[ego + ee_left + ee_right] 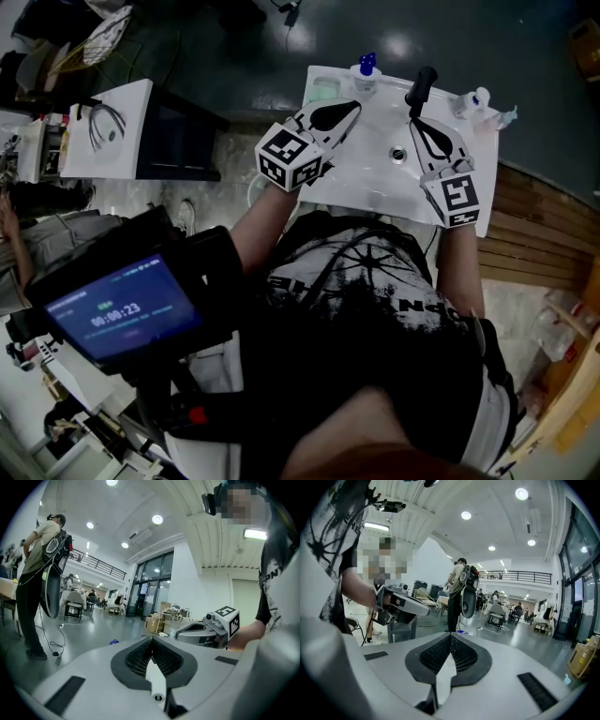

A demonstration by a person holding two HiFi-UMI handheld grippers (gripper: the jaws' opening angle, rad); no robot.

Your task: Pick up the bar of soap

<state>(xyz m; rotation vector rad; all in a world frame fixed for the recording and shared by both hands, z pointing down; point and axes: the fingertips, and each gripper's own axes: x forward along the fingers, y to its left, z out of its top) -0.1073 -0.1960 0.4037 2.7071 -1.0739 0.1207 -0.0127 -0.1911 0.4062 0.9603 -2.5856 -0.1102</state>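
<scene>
Soap: pale green bar (323,90), judged the target, on sink (373,185) rim, far-left of drain (398,155) | left gripper (351,108) just beside it, nearer, jaws pressed together, empty | right gripper (415,123) just right of drain, likewise closed, empty

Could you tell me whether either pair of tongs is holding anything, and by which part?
Nothing is held: the left tongs and the right tongs are both shut with nothing between them.

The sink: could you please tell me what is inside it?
Only the drain shows in the sink; the left claw and right claw cover parts of it.
</scene>
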